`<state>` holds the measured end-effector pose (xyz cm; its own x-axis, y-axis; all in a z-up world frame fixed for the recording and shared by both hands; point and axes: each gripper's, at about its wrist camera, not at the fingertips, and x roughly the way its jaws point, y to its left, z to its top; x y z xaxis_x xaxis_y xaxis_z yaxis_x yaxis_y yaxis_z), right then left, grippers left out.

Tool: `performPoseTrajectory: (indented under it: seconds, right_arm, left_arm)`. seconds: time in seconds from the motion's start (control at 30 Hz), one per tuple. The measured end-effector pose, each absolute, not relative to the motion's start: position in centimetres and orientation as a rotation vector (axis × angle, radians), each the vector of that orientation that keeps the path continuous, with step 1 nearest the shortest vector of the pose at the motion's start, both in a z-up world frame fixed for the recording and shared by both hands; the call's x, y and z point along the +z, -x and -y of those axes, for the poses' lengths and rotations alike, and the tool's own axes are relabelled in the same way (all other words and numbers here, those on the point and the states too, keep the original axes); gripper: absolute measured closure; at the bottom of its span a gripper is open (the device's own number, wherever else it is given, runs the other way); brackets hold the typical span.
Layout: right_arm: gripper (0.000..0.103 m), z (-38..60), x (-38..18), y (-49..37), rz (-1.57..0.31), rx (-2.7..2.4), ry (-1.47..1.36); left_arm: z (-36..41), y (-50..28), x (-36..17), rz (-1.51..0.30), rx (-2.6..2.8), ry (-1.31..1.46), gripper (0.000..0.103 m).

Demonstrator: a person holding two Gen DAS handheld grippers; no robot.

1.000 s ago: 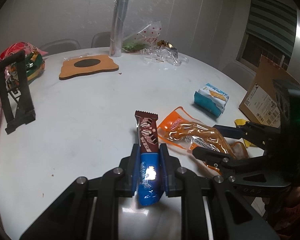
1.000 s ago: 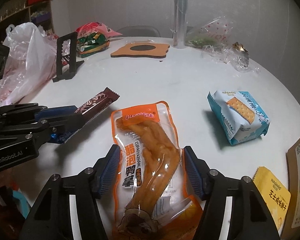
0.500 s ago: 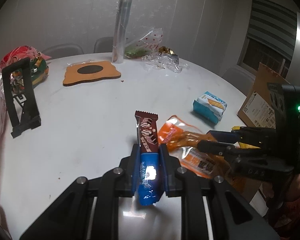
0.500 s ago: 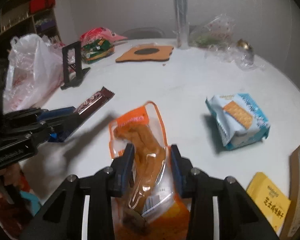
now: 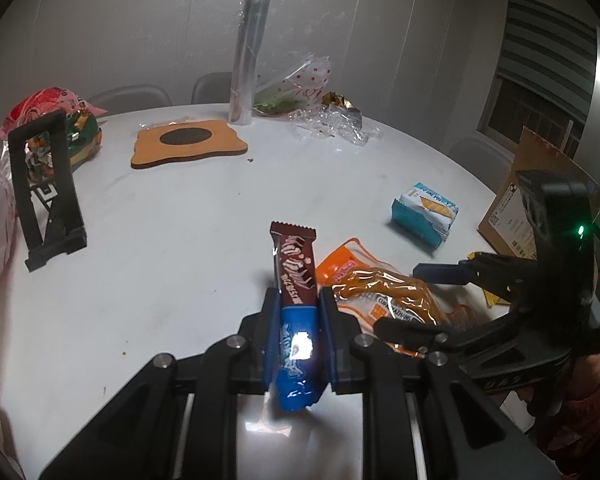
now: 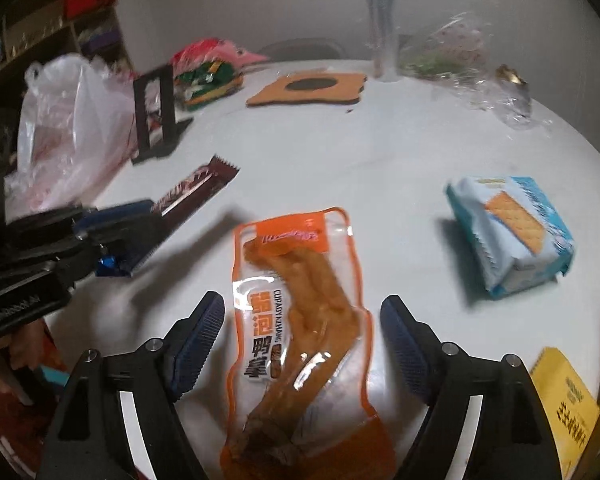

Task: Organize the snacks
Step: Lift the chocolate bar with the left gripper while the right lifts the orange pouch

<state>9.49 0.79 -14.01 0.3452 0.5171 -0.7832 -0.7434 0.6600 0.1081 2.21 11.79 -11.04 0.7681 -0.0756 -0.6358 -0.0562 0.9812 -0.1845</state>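
Note:
My left gripper (image 5: 298,304) is shut on a brown and blue chocolate bar (image 5: 294,272) and holds it above the white round table (image 5: 160,240); the bar (image 6: 196,188) and that gripper (image 6: 128,222) also show at the left of the right wrist view. My right gripper (image 6: 302,320) is open, its fingers either side of an orange duck-snack pouch (image 6: 296,320) lying flat on the table. The pouch (image 5: 384,292) and the right gripper (image 5: 404,300) show in the left wrist view. A blue cracker pack (image 6: 512,232) lies to the right.
A cardboard box (image 5: 532,192) stands at the right edge, a yellow sachet (image 6: 564,404) beside it. A black stand (image 5: 44,188), snack bags (image 5: 52,120), a white plastic bag (image 6: 72,120), a wooden coaster (image 5: 188,148), a foil roll (image 5: 248,60) and crumpled wrappers (image 5: 328,124) stand farther back.
The right gripper shut on the orange pouch and raised it half a second ago, then opened; the pouch now lies flat between its fingers. The left gripper has lifted the chocolate bar slightly.

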Motion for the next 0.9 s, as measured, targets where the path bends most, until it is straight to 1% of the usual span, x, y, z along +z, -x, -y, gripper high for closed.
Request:
performPoseTrajectory:
  seconds: [0.2, 0.27, 0.3, 0.33, 0.67, 0.7, 0.9]
  right_arm:
    - [0.022, -2.5, -14.8, -8.4, -0.854, 0.804, 0.413]
    - [0.023, -2.9, -14.8, -8.3, -0.852, 0.806, 0.413]
    - [0.026, -3.0, -14.9, -8.3, -0.847, 0.804, 0.416]
    - [0.032, -3.1, -14.9, -8.4, -0.842, 0.803, 0.414]
    - [0.042, -2.7, -14.3, -8.5, -0.85, 0.81, 0.379]
    - [0.046, -2.6, -14.2, -8.5, -0.851, 0.812, 0.376]
    - [0.048, -2.2, -14.0, -8.8, -0.859, 0.822, 0.365]
  left_arm:
    - [-12.1, -2.5, -11.4, -0.7, -0.01, 0.206, 0.086]
    - [-12.2, -2.5, -11.5, -0.701, -0.01, 0.208, 0.086]
    - [-12.2, -2.5, -11.5, -0.701, -0.01, 0.209, 0.086]
    - [-12.2, -2.5, -11.6, -0.7, -0.01, 0.21, 0.086]
    - [-12.4, -2.4, -11.6, -0.693, -0.004, 0.213, 0.086]
    - [-12.4, -2.3, -11.5, -0.69, -0.003, 0.214, 0.086]
    - [-12.2, -2.0, -11.2, -0.68, -0.001, 0.206, 0.086]
